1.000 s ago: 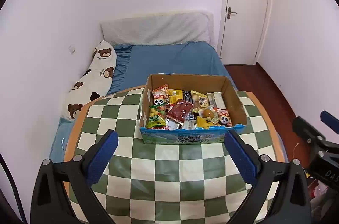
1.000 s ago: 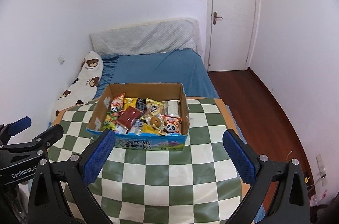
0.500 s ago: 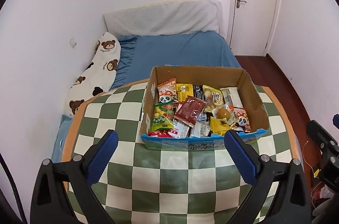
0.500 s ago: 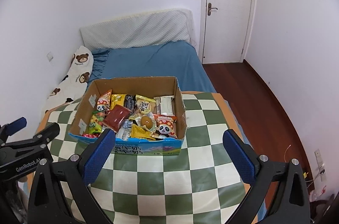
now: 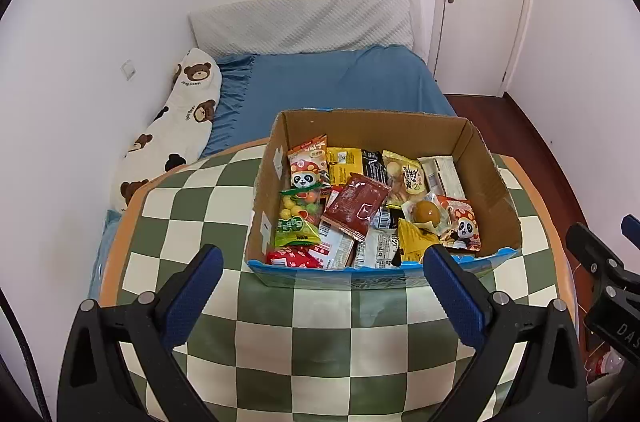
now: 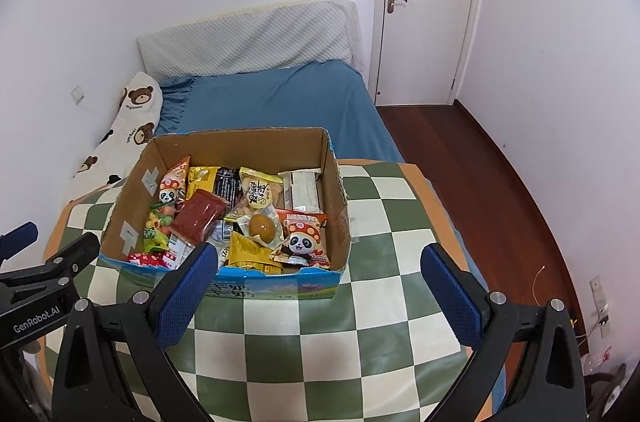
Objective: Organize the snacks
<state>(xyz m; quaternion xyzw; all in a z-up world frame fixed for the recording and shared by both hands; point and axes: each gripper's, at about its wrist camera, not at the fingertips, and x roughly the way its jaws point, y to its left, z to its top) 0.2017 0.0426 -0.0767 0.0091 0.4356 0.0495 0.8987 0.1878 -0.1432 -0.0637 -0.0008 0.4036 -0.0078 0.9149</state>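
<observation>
An open cardboard box point(image 5: 496, 190) with a blue printed front sits at the far side of the checkered table point(image 5: 320, 342); it also shows in the right wrist view point(image 6: 338, 206). It is full of snack packets: a dark red packet point(image 5: 354, 202), panda packets point(image 5: 306, 162) point(image 6: 302, 234), a green candy bag point(image 5: 296, 222), yellow packets point(image 6: 250, 252). My left gripper point(image 5: 322, 280) is open and empty, just short of the box's front wall. My right gripper point(image 6: 318, 280) is open and empty, its left finger over the box's front edge.
A bed with a blue sheet point(image 5: 340, 82) and a bear-print pillow point(image 5: 180, 126) lies behind the table. A white closed door point(image 6: 428, 2) stands at the back right, with dark wood floor point(image 6: 480, 182) to the right of the table.
Both grippers have moved forward and higher over the table, so the box is nearer and seen more from above. Both stay open and empty.
</observation>
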